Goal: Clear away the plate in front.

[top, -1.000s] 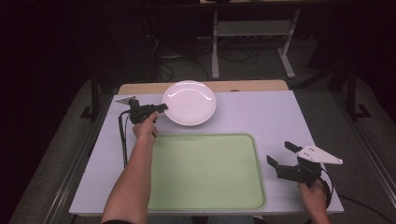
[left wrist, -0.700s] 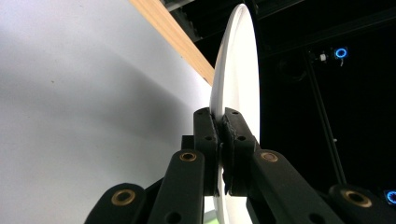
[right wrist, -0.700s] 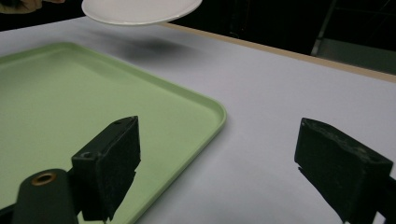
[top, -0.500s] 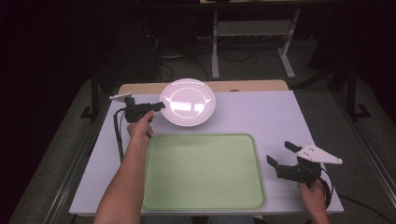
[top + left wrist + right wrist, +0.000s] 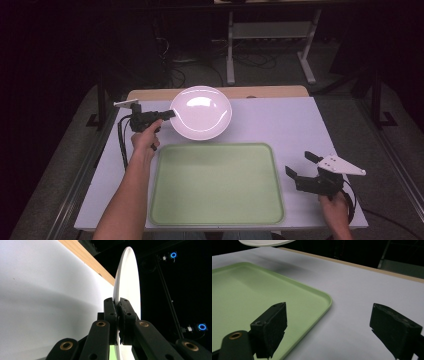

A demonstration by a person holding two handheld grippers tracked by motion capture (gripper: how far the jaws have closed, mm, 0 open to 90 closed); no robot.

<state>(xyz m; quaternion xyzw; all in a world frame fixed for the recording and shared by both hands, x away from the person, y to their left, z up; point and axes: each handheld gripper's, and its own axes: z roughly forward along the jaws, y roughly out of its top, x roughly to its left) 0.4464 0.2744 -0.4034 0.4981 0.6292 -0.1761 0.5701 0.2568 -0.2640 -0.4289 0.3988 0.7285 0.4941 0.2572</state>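
A white plate point(image 5: 201, 112) hangs above the back of the table, held by its left rim. My left gripper point(image 5: 169, 114) is shut on that rim; in the left gripper view the plate point(image 5: 126, 285) stands edge-on between the closed jaws of the left gripper point(image 5: 117, 305). A green tray point(image 5: 216, 183) lies flat at the front middle of the table. My right gripper point(image 5: 300, 165) stands open to the right of the tray, nothing between its fingers; in the right gripper view the right gripper point(image 5: 332, 317) frames the tray corner point(image 5: 322, 300) and bare table.
The table top point(image 5: 290, 125) is pale lilac with a wooden strip point(image 5: 260, 91) along its far edge. A metal stand point(image 5: 270, 35) sits on the dark floor behind. A black cable point(image 5: 121, 142) trails from the left gripper down the table's left side.
The left gripper has carried the plate upward and slightly left, off the table. The right gripper has stayed where it was.
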